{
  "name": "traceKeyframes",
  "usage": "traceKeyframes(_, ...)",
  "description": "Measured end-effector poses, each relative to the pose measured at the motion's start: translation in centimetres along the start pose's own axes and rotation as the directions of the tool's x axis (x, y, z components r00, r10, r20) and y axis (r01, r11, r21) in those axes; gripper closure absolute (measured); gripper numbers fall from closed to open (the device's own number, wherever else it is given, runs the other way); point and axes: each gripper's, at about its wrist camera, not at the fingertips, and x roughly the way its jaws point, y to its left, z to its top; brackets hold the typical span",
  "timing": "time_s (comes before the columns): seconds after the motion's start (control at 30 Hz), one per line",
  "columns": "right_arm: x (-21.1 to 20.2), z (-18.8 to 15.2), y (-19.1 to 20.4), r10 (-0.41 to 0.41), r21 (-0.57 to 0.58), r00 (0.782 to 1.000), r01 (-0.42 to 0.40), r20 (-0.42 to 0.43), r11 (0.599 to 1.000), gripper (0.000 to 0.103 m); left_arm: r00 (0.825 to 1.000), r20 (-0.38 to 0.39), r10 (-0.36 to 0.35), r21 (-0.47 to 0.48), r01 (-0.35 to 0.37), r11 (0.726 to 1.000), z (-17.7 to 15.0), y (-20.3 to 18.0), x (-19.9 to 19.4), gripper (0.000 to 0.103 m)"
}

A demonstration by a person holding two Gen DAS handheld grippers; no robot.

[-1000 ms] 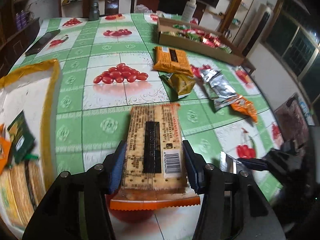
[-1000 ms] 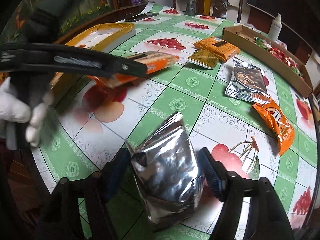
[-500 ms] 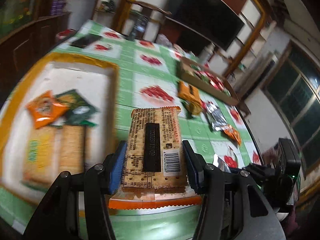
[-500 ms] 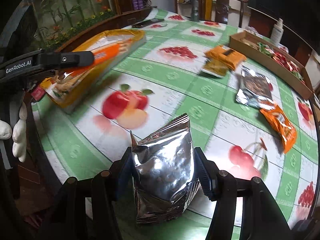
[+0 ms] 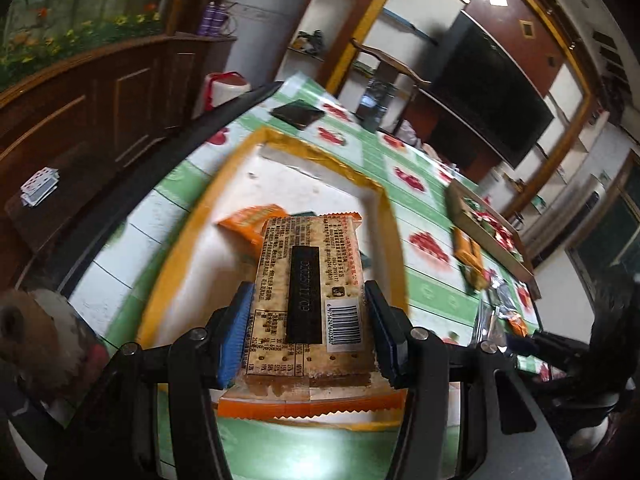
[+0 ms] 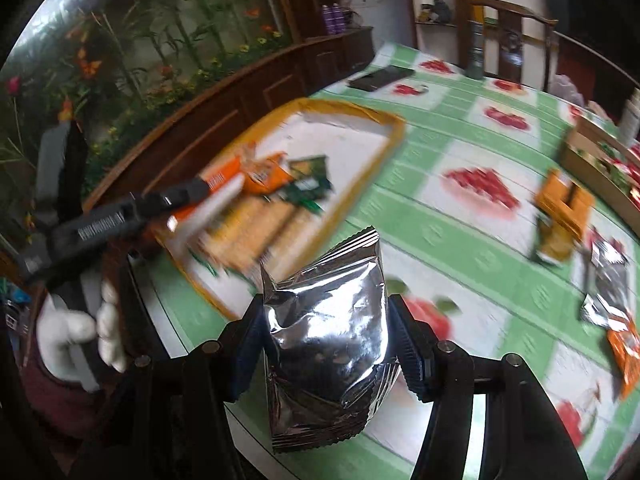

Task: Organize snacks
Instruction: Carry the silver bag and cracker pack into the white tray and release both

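My left hand-held gripper [image 5: 308, 330] clamps a cracker packet [image 5: 310, 294] above the yellow-rimmed tray [image 5: 390, 216]. My right hand-held gripper [image 6: 326, 350] pinches a silver foil bag [image 6: 328, 344].

Cracker packet [image 5: 310, 292] — barcode digits, partly legible.

A table [image 6: 460, 216] with a green-and-white fruit-print cloth carries a yellow-rimmed tray [image 6: 394, 128], a cardboard box [image 6: 592, 164], a black phone [image 6: 380, 77], a flashlight [image 6: 475, 54] and loose snack packets [image 6: 564, 208].
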Motion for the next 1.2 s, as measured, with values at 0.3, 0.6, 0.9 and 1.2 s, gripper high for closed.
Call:
traceKeyframes(0.3,4.7,7.5,1.8,0.043,0.026,0.998,-0.044,0.038,0.999,0.043,0.997,-0.008,0.083,0.001,-0.083,0.997,1.6,1.7,2.2,0.05)
traceKeyframes(0.6,10.4,12.8,1.4,-0.043,0.044,0.999,0.042,0.027,0.998,0.043,0.996,-0.023,0.085,0.017,-0.085,0.996,2.1,2.2,3.6,0.05)
traceKeyframes(0.9,13.7,12.9,-0.4,-0.043,0.13,0.999,0.042,0.002,0.991,0.04,0.998,-0.027,0.063,0.005,-0.063,0.998,2.1,2.0,3.9,0.05)
traceKeyframes(1.2,10.1,12.6,0.0,-0.034,0.137,0.995,0.022,0.09,0.99,0.035,0.998,0.041,0.043,0.0,-0.043,0.999,2.1,0.9,1.4,0.046)
